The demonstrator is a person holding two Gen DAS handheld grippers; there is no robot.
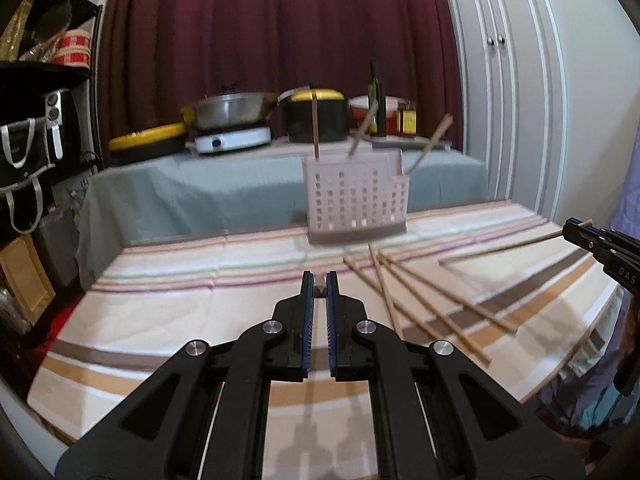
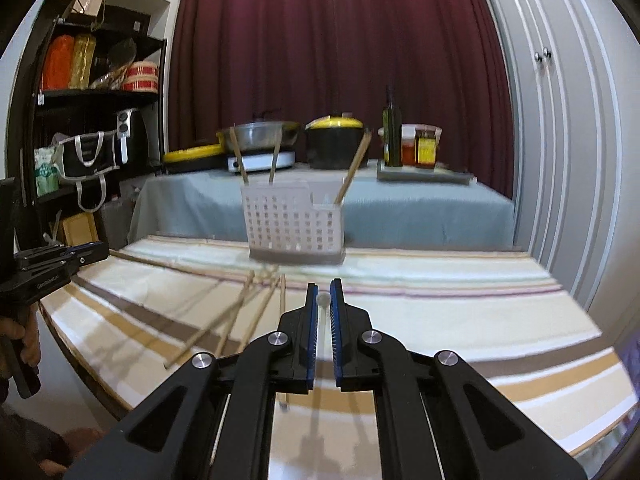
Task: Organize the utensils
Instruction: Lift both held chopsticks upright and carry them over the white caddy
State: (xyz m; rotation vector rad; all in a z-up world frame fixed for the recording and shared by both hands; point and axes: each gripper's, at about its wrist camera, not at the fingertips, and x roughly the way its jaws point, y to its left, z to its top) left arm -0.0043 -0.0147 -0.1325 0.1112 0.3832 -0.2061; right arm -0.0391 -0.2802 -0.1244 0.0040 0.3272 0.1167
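Left wrist view looks over a table under a striped cloth (image 1: 168, 320), with a grey-draped counter (image 1: 200, 196) of pots far ahead of the tool. A white perforated utensil basket (image 1: 356, 200) stands upright straight beyond the fingertips, three chopsticks leaning out of its top. Loose chopsticks (image 1: 416, 304) lie crossed on the cloth just ahead and to the right. The left gripper (image 1: 319, 285) has its blue-padded jaws nearly together, pinching the end of one chopstick. From the right wrist view, the right gripper (image 2: 323, 294) is likewise almost closed on a chopstick seen end-on (image 2: 322, 300), with the basket (image 2: 294, 220) ahead and slightly left, and the loose sticks (image 2: 240, 312) to its left.
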